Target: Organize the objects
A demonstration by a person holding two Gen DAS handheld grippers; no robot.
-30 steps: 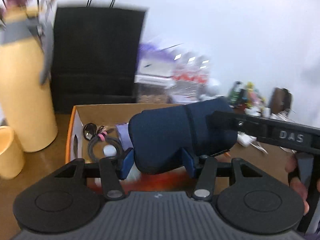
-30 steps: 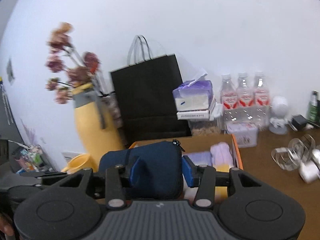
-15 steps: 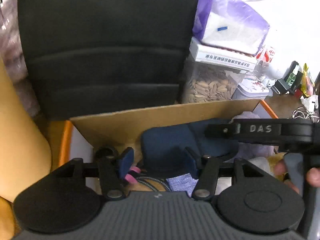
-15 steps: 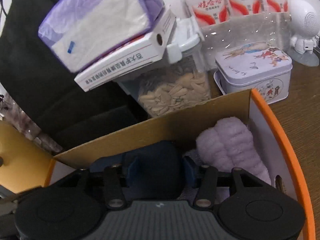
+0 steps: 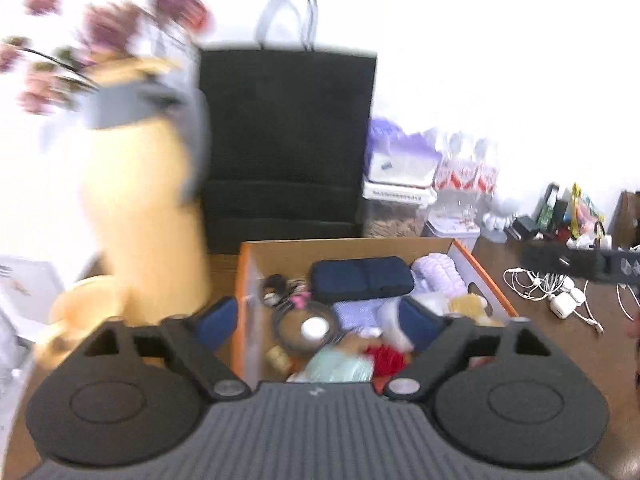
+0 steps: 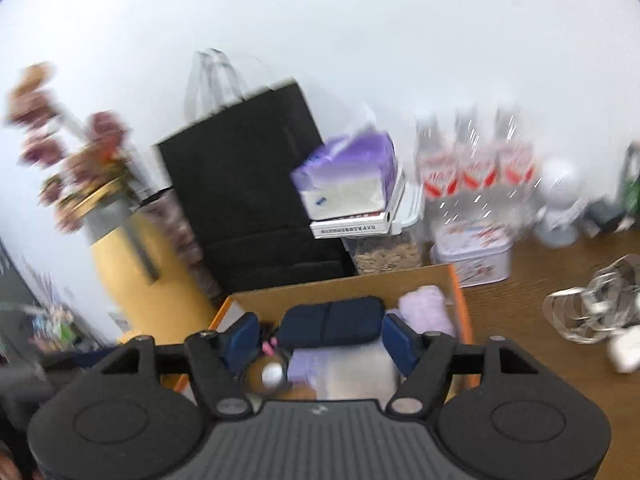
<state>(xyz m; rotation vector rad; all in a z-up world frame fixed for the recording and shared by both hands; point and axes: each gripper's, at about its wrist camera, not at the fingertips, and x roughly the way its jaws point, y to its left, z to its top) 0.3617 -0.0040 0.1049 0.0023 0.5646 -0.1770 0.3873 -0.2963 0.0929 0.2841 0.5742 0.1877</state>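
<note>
A navy zip pouch (image 5: 362, 279) (image 6: 332, 326) lies flat at the back of the orange-edged cardboard box (image 5: 486, 280) (image 6: 460, 300), beside a lilac towel roll (image 5: 438, 276) (image 6: 426, 310). My left gripper (image 5: 320, 322) hovers above the box's near half, jaws opening wide, nothing held between them. My right gripper (image 6: 318, 340) hangs just in front of the pouch, jaws opening; the pads stand clear of it on both sides. Part of the right gripper shows as a black bar (image 5: 580, 262) at the right of the left wrist view.
The box also holds coiled cables (image 5: 304, 320), a blue cloth (image 5: 356, 314) and small items. Behind stand a black paper bag (image 5: 288, 144), a yellow vase with flowers (image 5: 140, 208), tissue pack (image 6: 348, 180), water bottles (image 6: 472, 168) and a tin (image 6: 474, 256). Earphone cables (image 5: 552, 288) lie right.
Both grippers carried the navy pouch into the box, let it go, opened and drew back; the pouch now lies at the box's back.
</note>
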